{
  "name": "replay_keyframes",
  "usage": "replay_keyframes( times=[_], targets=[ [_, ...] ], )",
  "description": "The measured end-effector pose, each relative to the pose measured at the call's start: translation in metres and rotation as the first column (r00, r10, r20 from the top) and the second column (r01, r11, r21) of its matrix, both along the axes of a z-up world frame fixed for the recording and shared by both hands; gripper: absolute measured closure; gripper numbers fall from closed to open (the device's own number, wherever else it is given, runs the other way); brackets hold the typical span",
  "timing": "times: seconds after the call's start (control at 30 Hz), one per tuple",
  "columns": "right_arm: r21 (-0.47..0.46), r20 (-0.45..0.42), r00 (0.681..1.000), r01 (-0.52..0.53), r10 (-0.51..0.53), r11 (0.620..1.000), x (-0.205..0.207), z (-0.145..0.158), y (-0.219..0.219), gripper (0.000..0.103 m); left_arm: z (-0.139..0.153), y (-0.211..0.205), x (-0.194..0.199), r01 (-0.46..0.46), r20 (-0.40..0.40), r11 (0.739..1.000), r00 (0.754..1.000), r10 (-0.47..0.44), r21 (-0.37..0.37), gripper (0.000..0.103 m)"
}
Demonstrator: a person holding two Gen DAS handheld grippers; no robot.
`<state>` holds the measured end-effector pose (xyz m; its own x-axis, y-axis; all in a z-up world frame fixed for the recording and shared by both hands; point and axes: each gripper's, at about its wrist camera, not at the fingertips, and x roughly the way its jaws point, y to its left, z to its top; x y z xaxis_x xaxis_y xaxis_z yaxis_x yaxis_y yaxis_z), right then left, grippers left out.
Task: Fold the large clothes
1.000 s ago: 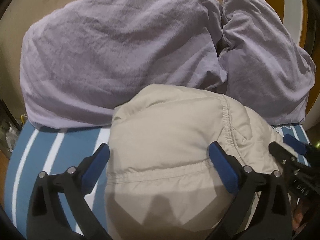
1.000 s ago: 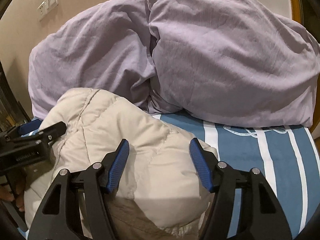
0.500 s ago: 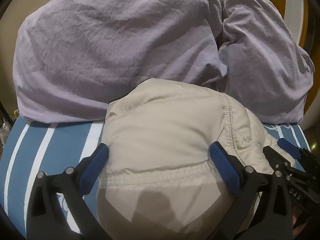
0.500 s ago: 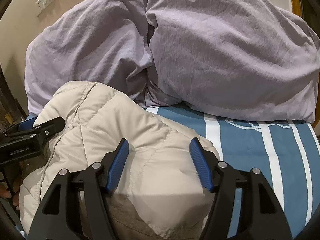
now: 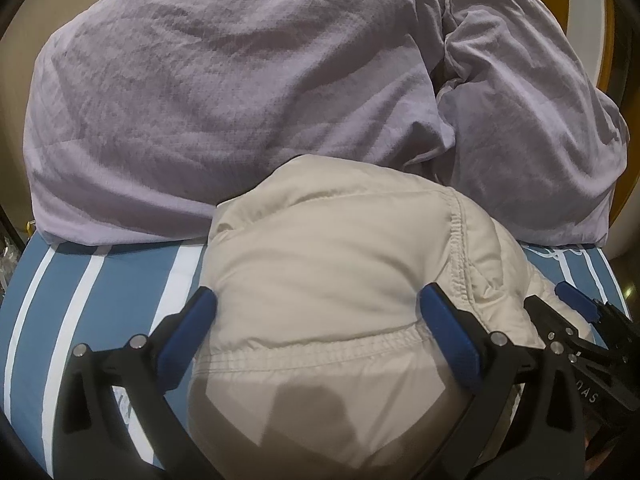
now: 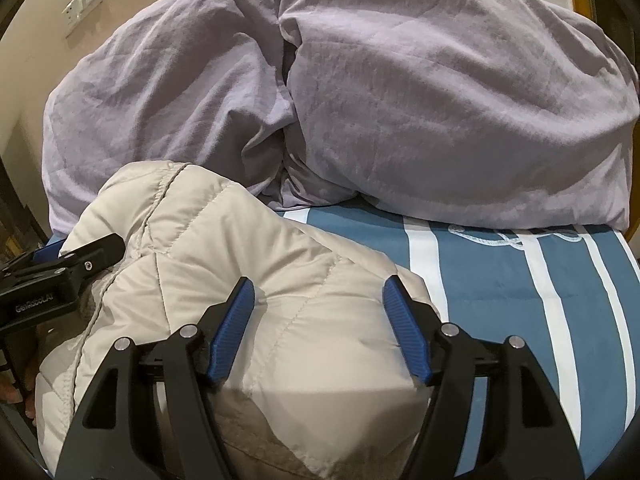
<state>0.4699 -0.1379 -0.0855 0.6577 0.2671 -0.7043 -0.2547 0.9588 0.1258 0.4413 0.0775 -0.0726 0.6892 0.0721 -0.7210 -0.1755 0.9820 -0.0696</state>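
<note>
Jacket (image 5: pixel 332 280) lies bundled on the bed (image 6: pixel 500 280); with both grippers' fingers (image 6: pixel 234 332) spread above it, press evenly to flatten the fold.

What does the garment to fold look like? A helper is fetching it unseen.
On the blue, white-striped bedsheet, in front of two lilac pillows, lies a puffy beige quilted jacket. It is the only beige, stitched item; the pillows are plain lilac.

A beige quilted jacket (image 5: pixel 328 264) lies on a blue bedsheet (image 6: pixel 492 280) with white stripes; the two pillows (image 5: pixel 224 92) are lilac.
</note>
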Motion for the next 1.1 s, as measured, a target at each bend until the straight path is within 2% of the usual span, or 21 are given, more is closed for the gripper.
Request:
replay_keyframes(
  times=[0.33, 0.47, 0.57, 0.8, 1.03, 1.1],
  targets=[
    [-0.005, -0.016, 1.0, 0.007, -0.007, 1.0, 0.001, -0.001, -0.001, 0.029, 0.0, 0.001, 0.001, 0.0, -0.009, 1.0, 1.0, -0.001, -0.002, 0.002],
    [-0.042, -0.015, 1.0, 0.007, -0.008, 0.999, -0.006, 0.01, -0.002, 0.018, 0.009, 0.005, -0.011, -0.015, -0.006, 1.0, 1.0, 0.015, -0.018, 0.002],
    [-0.047, -0.008, 1.0, 0.017, -0.017, 0.999, -0.019, 0.019, -0.007, 0.006, 0.018, 0.008, -0.032, -0.029, 0.003, 0.999, 1.0, 0.029, -0.045, 0.002],
    [-0.032, -0.041, 0.999, 0.033, -0.034, 0.999, -0.059, 0.037, -0.026, 0.001, 0.038, 0.0, -0.096, 0.006, 0.026, 0.998, 1.0, -0.004, -0.059, 0.002],
    [-0.099, -0.084, 0.996, -0.003, -0.005, 0.995, -0.12, 0.049, -0.03, 0.001, 0.048, -0.007, -0.161, 0.03, 0.032, 0.995, 0.999, -0.027, -0.092, 0.002],
    [-0.091, -0.102, 0.995, -0.012, 0.003, 0.996, -0.136, 0.049, -0.032, 0.001, 0.05, -0.008, -0.178, 0.035, 0.03, 0.995, 0.999, -0.033, -0.095, 0.002]
  ],
)
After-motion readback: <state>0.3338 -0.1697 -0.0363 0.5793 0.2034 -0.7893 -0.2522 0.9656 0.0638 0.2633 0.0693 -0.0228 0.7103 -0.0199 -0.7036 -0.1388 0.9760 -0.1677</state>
